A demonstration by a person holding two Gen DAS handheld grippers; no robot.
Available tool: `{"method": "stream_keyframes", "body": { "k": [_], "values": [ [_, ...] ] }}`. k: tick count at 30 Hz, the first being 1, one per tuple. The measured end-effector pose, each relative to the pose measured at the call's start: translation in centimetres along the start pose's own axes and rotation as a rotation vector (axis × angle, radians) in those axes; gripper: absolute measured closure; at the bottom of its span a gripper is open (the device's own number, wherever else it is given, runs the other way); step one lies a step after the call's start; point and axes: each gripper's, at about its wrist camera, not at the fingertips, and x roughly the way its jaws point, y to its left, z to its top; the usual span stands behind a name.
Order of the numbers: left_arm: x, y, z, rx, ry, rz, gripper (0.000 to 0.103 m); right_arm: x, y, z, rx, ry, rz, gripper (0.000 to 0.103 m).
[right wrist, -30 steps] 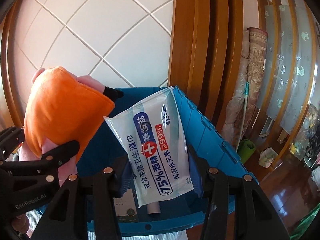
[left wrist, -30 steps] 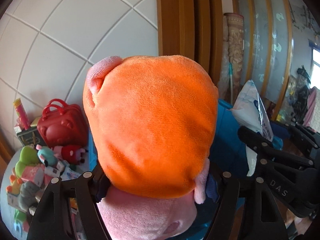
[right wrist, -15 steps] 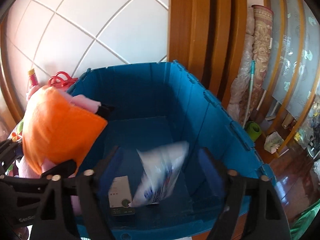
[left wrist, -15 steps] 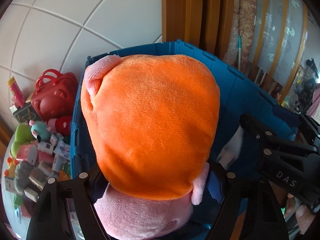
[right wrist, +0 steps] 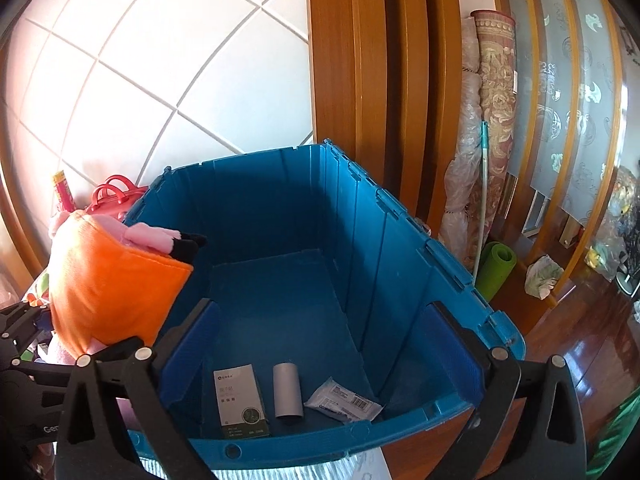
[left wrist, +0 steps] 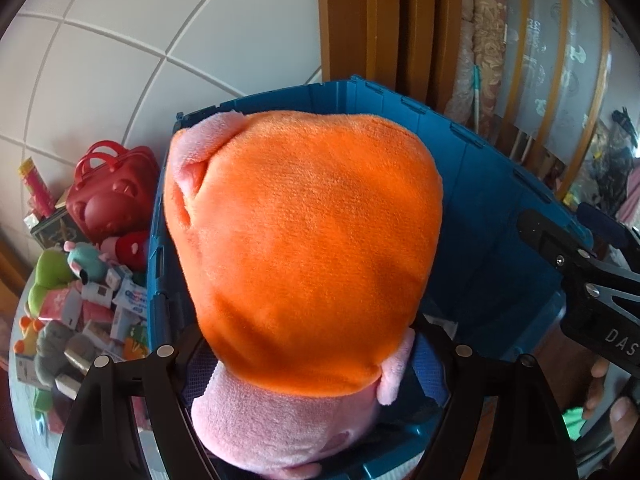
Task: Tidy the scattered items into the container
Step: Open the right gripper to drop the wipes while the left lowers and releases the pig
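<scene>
My left gripper [left wrist: 308, 364] is shut on a pink plush toy in an orange dress [left wrist: 304, 248], which fills the left wrist view and hangs over the blue bin's left rim [left wrist: 154, 280]. The plush also shows in the right wrist view [right wrist: 108, 284], at the left of the blue bin [right wrist: 404, 224]. My right gripper [right wrist: 320, 344] is open and empty above the bin's near end. On the bin floor lie a wipes pack [right wrist: 344, 400], a grey tube [right wrist: 287, 396] and a small white-and-green box [right wrist: 240, 400].
Left of the bin is a pile of toys and small boxes [left wrist: 80, 312], with a red toy case [left wrist: 110, 192] behind it. A tiled wall and wooden door frame [right wrist: 352, 80] stand behind the bin. Rolled mats [right wrist: 480, 120] lean at the right.
My right gripper opened and the wipes pack dropped onto the bin floor. My left gripper carried the plush toward and over the bin.
</scene>
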Motion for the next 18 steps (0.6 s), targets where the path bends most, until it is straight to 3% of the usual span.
{"method": "stream_keyframes", "body": {
  "k": [3,4,5,7,10,18],
  "values": [
    [-0.4,0.0,-0.1,-0.011,0.015,-0.013,0.016,-0.4,-0.4,-0.2,0.005,-0.016,0.018,0.000],
    [-1.4,-0.1,-0.2,-0.006,-0.054,-0.065,0.011,-0.5,-0.4,-0.3,0.002,-0.019,0.018,0.000],
    [-1.7,-0.5,-0.2,0.025,-0.112,-0.049,0.001,-0.4,-0.5,-0.4,0.002,-0.019,0.015,0.000],
    [-0.1,-1.3,0.0,0.070,-0.052,0.131,0.001,0.1,-1.0,-0.3,0.018,-0.007,0.007,0.000],
    [0.5,-1.0,-0.7,0.044,-0.026,0.083,0.001,-0.2,-1.3,-0.6,0.023,-0.019,0.023,0.000],
    [-0.7,-1.0,-1.4,0.047,-0.067,0.100,0.001,0.1,-0.6,-0.6,0.013,-0.020,0.033,0.000]
  ]
}}
